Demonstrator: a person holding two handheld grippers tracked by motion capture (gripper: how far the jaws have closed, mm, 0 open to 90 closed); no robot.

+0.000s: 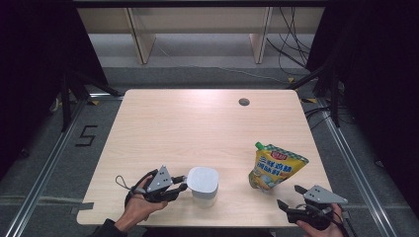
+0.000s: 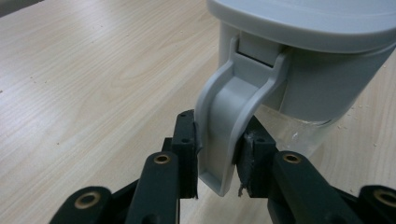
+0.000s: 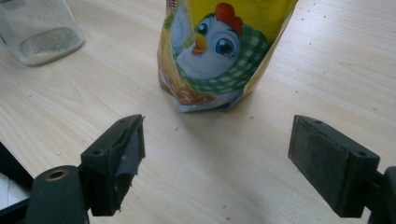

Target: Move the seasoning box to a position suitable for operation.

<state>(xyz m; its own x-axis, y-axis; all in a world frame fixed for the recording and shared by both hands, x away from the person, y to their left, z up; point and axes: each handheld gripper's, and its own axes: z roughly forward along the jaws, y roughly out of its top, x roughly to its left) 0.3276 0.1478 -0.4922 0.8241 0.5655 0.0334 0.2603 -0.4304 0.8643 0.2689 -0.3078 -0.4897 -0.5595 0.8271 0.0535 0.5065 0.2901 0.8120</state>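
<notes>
A clear jar with a grey lid (image 1: 203, 184) stands near the table's front edge, left of centre. My left gripper (image 1: 182, 184) is shut on the lid's grey latch handle (image 2: 223, 135), one black pad pressed on each side of it. A yellow stand-up pouch with a green cap (image 1: 274, 168) stands to the right; the right gripper view shows its cartoon chick print (image 3: 215, 51). Just in front of the pouch, by the table's front right corner, my right gripper (image 1: 288, 196) is open with nothing between its pads.
The light wooden table (image 1: 197, 123) has a small round grommet hole (image 1: 243, 102) at the back right. The jar's glass base (image 3: 39, 32) holds a little pale grainy stuff. Dark floor, metal rails and cables surround the table.
</notes>
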